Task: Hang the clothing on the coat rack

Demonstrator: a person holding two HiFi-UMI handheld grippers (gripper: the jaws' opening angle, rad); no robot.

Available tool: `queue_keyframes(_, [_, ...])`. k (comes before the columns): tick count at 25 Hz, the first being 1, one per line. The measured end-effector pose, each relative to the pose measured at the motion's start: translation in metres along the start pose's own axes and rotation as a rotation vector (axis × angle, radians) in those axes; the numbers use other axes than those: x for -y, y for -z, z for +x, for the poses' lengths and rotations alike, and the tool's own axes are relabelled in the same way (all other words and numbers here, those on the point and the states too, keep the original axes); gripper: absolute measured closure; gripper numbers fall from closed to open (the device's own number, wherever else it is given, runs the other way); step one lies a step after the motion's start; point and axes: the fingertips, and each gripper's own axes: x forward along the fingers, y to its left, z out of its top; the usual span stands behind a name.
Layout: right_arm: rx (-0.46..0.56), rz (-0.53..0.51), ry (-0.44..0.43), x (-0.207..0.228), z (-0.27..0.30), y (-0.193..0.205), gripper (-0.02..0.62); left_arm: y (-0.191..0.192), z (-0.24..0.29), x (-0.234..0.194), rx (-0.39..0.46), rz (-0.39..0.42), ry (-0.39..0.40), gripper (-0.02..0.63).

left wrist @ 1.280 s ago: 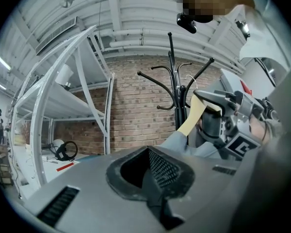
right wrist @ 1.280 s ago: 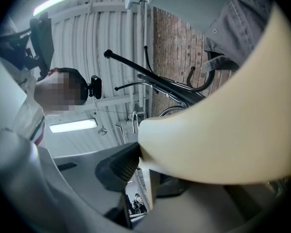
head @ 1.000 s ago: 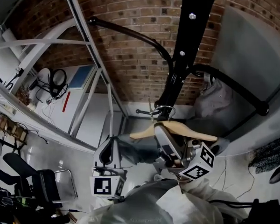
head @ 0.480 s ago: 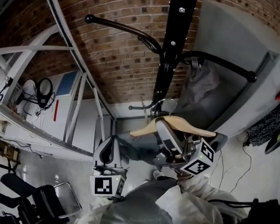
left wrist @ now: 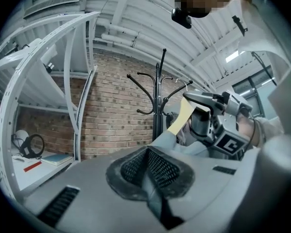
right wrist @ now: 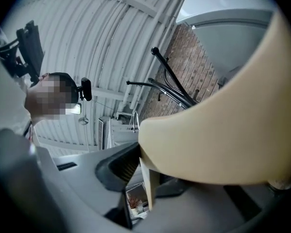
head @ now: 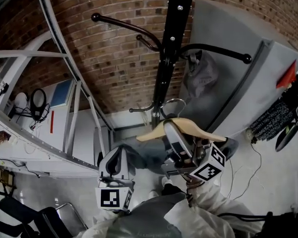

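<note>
A black coat rack [head: 164, 58] stands against the brick wall, with curved arms spreading from its pole. My right gripper [head: 173, 129] is shut on a pale wooden hanger [head: 188, 127], whose metal hook [head: 173, 103] sits just right of the pole. A grey garment [head: 146, 155] hangs from the hanger. My left gripper [head: 118, 151] is shut on its left edge. In the left gripper view the pads [left wrist: 160, 169] pinch grey cloth, with the rack [left wrist: 157, 106] ahead. In the right gripper view the hanger [right wrist: 223, 130] fills the jaws of the right gripper [right wrist: 145, 178].
A grey bag [head: 198, 76] hangs on a right-hand rack arm. A white metal shelf frame [head: 74, 113] with headphones [head: 38, 97] stands to the left. A grey cabinet [head: 238, 83] is right of the rack, and dark brushes [head: 268, 120] lie beyond it.
In the head view the rack pole has slid left and its arms show more fully. The hanger hook now lies closer to the pole. Both grippers keep their holds.
</note>
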Motion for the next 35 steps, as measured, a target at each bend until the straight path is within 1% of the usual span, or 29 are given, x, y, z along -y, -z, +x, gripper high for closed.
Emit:
queue_keyframes(2, [0.0,-0.003,0.017,0.0,-0.003,-0.001,0.486,0.005,-0.003,0.005,-0.013,-0.001,0.022,0.598])
queue_keyframes(4, [-0.001,-0.006,0.028,0.0,-0.005,-0.002,0.488,0.005,-0.004,0.009,-0.007,0.011,0.031,0.598])
queue_keyframes(8, [-0.011,-0.015,0.03,0.001,-0.001,-0.001,0.488,0.003,-0.003,0.013,-0.001,0.012,0.045,0.598])
queue_keyframes(12, [-0.017,-0.014,0.028,0.01,0.005,-0.002,0.488,0.0,0.006,0.015,0.004,0.011,0.033,0.598])
queue_keyframes(16, [-0.023,-0.006,0.004,0.022,0.012,-0.001,0.488,-0.006,0.021,0.015,0.039,0.02,0.019,0.598])
queue_keyframes(20, [-0.017,0.001,-0.011,0.029,0.018,-0.004,0.488,-0.007,0.029,0.016,0.038,0.023,0.013,0.598])
queue_keyframes(25, [-0.016,0.02,-0.024,0.045,0.025,-0.006,0.488,-0.018,0.045,0.016,0.072,0.033,0.0,0.598])
queue_keyframes(35, [-0.028,0.039,-0.026,0.08,0.037,-0.004,0.486,-0.007,0.067,0.005,0.032,0.023,-0.04,0.598])
